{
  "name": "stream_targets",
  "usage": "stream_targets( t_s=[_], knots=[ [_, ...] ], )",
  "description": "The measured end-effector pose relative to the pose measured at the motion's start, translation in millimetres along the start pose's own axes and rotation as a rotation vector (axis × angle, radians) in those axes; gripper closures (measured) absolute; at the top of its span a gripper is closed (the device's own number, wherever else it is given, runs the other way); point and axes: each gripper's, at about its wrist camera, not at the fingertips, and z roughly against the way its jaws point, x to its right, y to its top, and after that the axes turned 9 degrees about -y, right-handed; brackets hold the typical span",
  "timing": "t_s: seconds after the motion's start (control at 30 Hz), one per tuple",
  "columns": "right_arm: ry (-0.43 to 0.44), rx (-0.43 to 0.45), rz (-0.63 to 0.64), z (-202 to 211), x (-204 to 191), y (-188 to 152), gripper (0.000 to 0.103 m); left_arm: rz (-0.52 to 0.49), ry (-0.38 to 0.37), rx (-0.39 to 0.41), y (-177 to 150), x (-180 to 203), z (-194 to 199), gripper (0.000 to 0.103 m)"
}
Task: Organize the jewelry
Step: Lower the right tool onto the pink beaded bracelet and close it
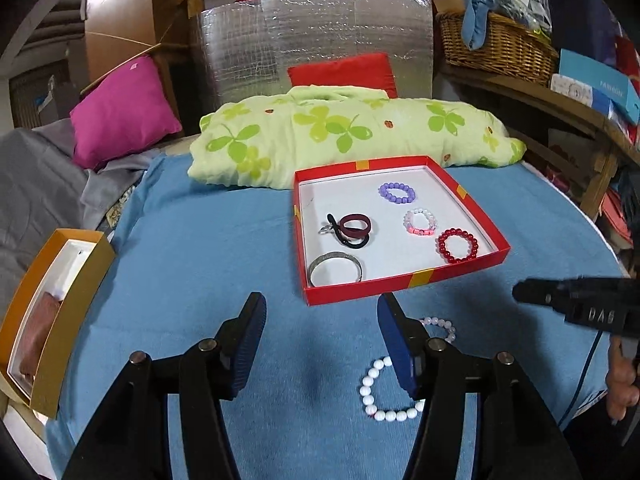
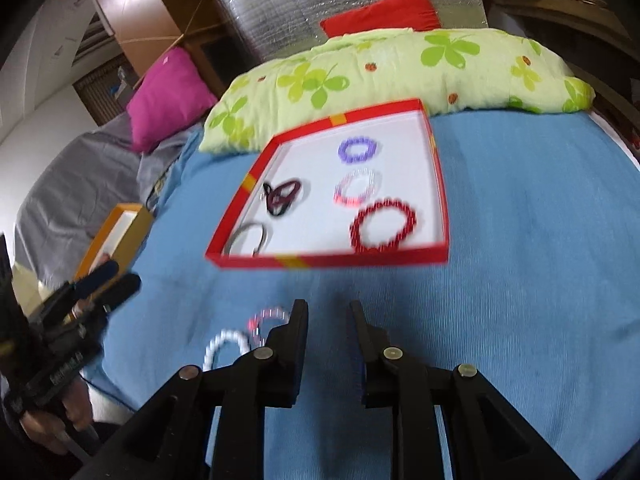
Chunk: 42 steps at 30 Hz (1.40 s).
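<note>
A red tray (image 1: 412,280) with a white floor lies on the blue cloth. It holds a purple bead bracelet (image 1: 397,193), a pink-white one (image 1: 421,222), a red one (image 1: 457,244), a metal bangle (image 1: 336,269) and dark bands (image 1: 354,229). A white bead bracelet (image 1: 384,392) and a pale pink bracelet (image 1: 440,326) lie on the cloth by my open, empty left gripper (image 1: 322,312). My right gripper (image 2: 328,310) is open and empty, near the tray's (image 2: 328,260) front edge; it also shows in the left wrist view (image 1: 520,292).
A green clover-print quilt (image 1: 344,132) lies behind the tray. An orange box (image 1: 68,320) sits at the cloth's left edge. A magenta cushion (image 1: 120,112) is at far left, a wicker basket (image 1: 496,44) at far right on a wooden shelf.
</note>
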Motion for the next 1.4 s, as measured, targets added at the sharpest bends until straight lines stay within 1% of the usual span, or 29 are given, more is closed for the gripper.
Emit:
stream_targets(
  t_s=[0.1, 0.23, 0.57, 0.7, 0.9, 1.2, 1.4],
  knots=[
    [-0.009, -0.015, 0.009, -0.3, -1.2, -9.0, 0.081, 0.004, 0.000, 0.008, -1.4, -2.3, 4.5, 0.044],
    [-0.019, -0.025, 0.010, -4.3, -4.0, -11.5, 0.081, 0.003, 0.000, 0.007, -3.2, -5.6, 5.4, 0.044],
    [-0.007, -0.052, 0.045, -20.6, -23.5, -9.8, 0.081, 0.008, 0.065, -0.025, -11.4, -21.3, 3.3, 0.044],
    [-0.001, -0.060, 0.065, -25.8, -32.6, -10.2, 0.081, 0.015, 0.099, -0.033, -15.9, -32.8, 4.8, 0.044],
    [0.013, -0.066, 0.088, -32.6, -45.9, -8.9, 0.081, 0.046, 0.130, -0.029, -20.3, -52.4, 10.8, 0.044],
    [0.020, -0.077, 0.122, -41.9, -63.5, -9.9, 0.081, 0.074, 0.145, -0.018, -22.2, -68.5, 16.5, 0.044],
    [0.009, -0.082, 0.125, -45.7, -62.6, -10.1, 0.081, 0.075, 0.139, -0.022, -22.4, -69.5, 14.4, 0.044]
  ],
)
